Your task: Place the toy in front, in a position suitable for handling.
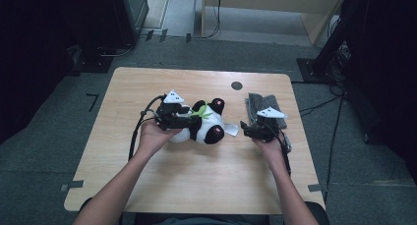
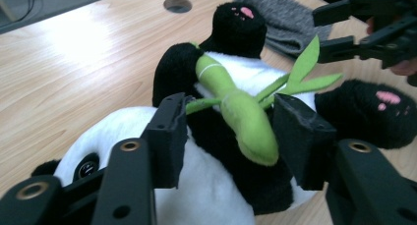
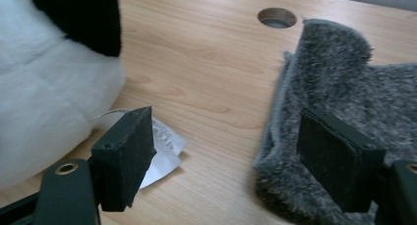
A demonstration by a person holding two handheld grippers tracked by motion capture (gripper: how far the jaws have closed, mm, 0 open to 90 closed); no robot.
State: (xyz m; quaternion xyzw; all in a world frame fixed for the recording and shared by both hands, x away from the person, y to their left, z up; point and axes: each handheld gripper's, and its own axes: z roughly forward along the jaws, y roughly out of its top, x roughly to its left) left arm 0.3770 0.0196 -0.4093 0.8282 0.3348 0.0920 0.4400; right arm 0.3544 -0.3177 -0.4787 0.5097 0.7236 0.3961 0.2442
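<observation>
Your left tool [image 2: 231, 131] stands partly open over the plush panda [image 1: 201, 126], its two black jaws either side of the green bamboo stalk [image 2: 243, 114] sewn to the panda's chest. The pads sit close to the stalk, but neither is pressing on it, so nothing is gripped. Your right tool [image 3: 236, 156] is also open and holds nothing; one jaw hovers by the white tag [image 3: 164, 149] that trails from the panda, the other over the edge of the grey cloth [image 3: 339, 117].

The panda lies on its back near the middle of the desk [image 1: 147, 87], its head toward your left hand [image 1: 152, 136] and its black feet with pink soles pointing away from that hand. The bamboo leaves fan out across the panda's white belly. The grey cloth lies flat just beside the panda on its tag side, under your right hand [image 1: 270, 144]. A round cable hole [image 1: 236, 85] sits in the desk beyond the panda, near the cloth's far end.
</observation>
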